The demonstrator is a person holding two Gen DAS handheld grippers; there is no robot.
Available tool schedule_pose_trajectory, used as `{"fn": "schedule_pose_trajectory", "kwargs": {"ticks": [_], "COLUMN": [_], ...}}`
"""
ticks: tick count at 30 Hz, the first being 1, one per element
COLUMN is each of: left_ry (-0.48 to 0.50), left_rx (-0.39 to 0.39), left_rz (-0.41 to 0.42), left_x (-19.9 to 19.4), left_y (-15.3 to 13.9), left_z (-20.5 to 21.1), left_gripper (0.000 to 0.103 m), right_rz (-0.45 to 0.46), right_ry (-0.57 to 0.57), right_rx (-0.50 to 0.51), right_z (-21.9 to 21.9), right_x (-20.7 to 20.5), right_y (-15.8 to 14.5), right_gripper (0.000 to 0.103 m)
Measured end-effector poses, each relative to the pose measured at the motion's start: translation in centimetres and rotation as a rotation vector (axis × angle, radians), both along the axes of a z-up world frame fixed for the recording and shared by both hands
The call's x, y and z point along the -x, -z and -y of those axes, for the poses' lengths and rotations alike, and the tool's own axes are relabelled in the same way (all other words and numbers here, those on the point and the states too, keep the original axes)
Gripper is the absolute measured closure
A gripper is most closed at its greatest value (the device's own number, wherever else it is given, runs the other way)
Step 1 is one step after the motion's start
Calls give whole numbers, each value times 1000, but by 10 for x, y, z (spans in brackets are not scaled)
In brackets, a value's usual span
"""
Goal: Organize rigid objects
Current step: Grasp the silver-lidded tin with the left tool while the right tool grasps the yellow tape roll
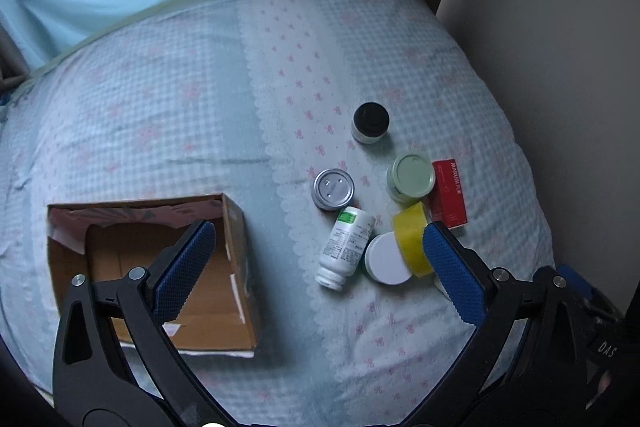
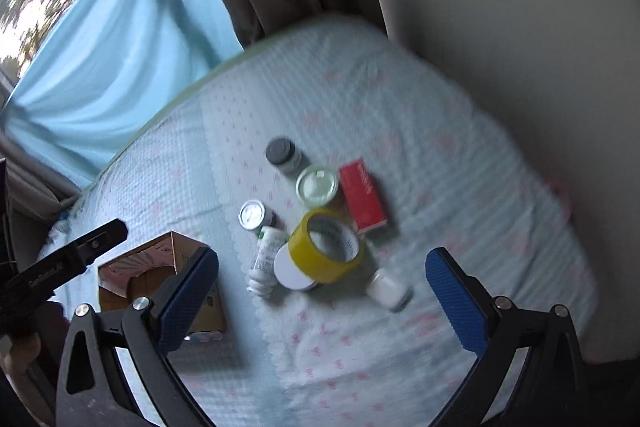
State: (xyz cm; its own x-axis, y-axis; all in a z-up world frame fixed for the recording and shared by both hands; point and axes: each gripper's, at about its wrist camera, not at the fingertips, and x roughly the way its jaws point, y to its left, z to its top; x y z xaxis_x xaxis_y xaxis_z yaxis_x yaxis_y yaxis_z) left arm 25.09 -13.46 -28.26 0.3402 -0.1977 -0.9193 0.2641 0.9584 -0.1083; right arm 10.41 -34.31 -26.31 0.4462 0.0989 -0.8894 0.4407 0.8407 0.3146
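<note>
While nothing is yet gripped, left gripper [image 1: 320, 263] hangs spread wide above the bed, fingers bare. Lower left, at about 8 o'clock, sits open brown cardboard box [image 1: 236, 291], mouth up and holding nothing visible, likely the bin for the sorting. Clustered from centre toward 3 o'clock, apart from the box: black-capped small round jar [image 1: 370, 121] at the top, silver-lidded round tin [image 1: 333, 189], pale green-lidded glass jar [image 1: 411, 177], and flat red carton [image 1: 449, 193] printed "MARUBI", reading sideways. Below these, white plastic pill bottle with a green label patch [image 1: 346, 247] lying on its side, small print unreadable, touching white round lid-topped tub [image 1: 386, 259]; leaning on that tub, yellow roll of packing tape [image 1: 412, 239]. All resting on blue-and-white checked bedsheet with pink bows [image 1: 160, 107]. Lettering "DAS" faint on dark gear at 4 o'clock.

From the right wrist, blurred: right gripper [image 2: 322, 293] likewise splayed, nothing between the pads, aimed at the pile. Yellow tape at centre, propped on the tub; red carton at 1 o'clock; small white bottle [image 2: 387, 291] lying at 5 o'clock of the tape. Box at 8 o'clock, with the other tool's black arm at 9 o'clock bearing illegible white print.
</note>
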Motion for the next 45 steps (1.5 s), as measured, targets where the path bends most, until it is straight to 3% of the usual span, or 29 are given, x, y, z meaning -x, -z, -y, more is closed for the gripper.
{"fn": "schedule_pose_trajectory", "kwargs": {"ticks": [5,9,17,20,22,23,24,32,39,45], "left_ry": [27,51,74,81,81,80,77,75,77,60], "left_rx": [-50,-77,-102,-103,-99,-99,-106,-93,-81,-49], "left_rz": [-94,-167,-265,-285,-298,-306,-308,-288,-249,-188], "left_x": [-45,-69,-89,-92,-93,-94,-95,-97,-87,-70], "left_y": [71,125,194,209,217,221,223,228,198,153], "left_z": [27,42,61,66,68,69,69,66,58,51], "left_gripper": [0,1,9,19,32,43,50,51,51,51], "right_rz": [-101,-154,-171,-145,-153,-157,-159,-169,-162,-116], "right_ry": [124,180,311,338,343,350,356,361,354,333], "right_rx": [-201,-285,-380,-423,-417,-411,-410,-405,-401,-392], "right_z": [4,-3,1,4,4,5,4,10,7,5], "right_x": [-16,-27,-35,-41,-47,-49,-50,-57,-60,-51], "right_y": [86,138,198,206,209,210,212,218,215,193], "right_gripper": [0,0,0,0,0,0,2,6,7,7]}}
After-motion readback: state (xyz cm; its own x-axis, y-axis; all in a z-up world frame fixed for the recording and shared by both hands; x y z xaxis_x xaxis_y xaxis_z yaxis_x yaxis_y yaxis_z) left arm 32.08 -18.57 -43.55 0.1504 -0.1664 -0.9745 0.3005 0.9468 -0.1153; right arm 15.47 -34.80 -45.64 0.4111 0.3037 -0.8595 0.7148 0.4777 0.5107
